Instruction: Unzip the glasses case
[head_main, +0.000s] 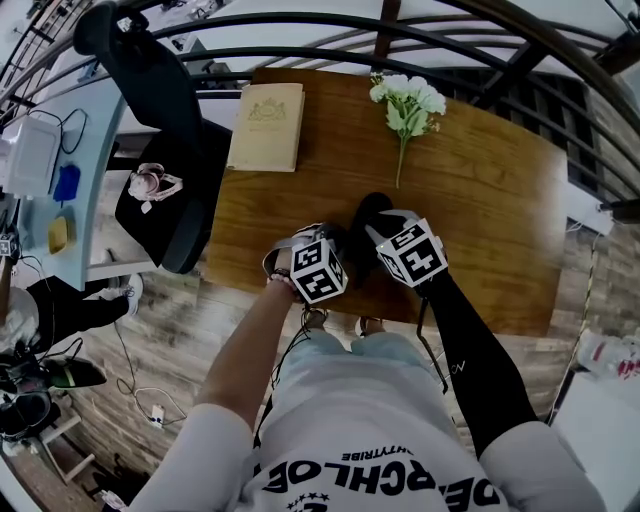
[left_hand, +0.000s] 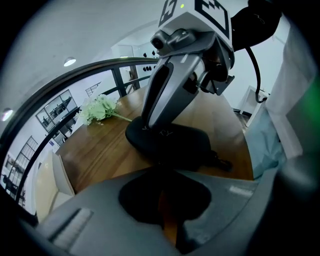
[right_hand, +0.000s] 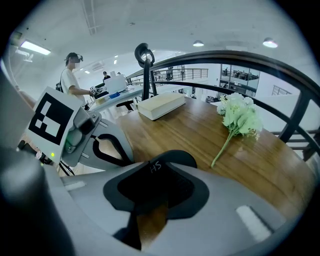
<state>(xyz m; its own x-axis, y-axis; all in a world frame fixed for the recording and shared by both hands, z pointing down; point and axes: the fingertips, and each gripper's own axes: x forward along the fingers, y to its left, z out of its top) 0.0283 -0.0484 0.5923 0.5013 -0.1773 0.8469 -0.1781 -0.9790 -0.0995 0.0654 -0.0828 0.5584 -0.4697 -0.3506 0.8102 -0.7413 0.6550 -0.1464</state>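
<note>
A black glasses case lies near the front edge of the wooden table. My right gripper is shut on one end of it. In the right gripper view the case, marked "HS", sits between those jaws. The left gripper view shows the right gripper's fingers pressing down on the case. My left gripper is shut at the case's near edge, where the zip runs in between its pads. A short black tail sticks out of the case towards the table edge.
White flowers and a cream book lie further back on the table. A black chair with pink headphones stands at the left. A curved railing runs behind. A person stands far off.
</note>
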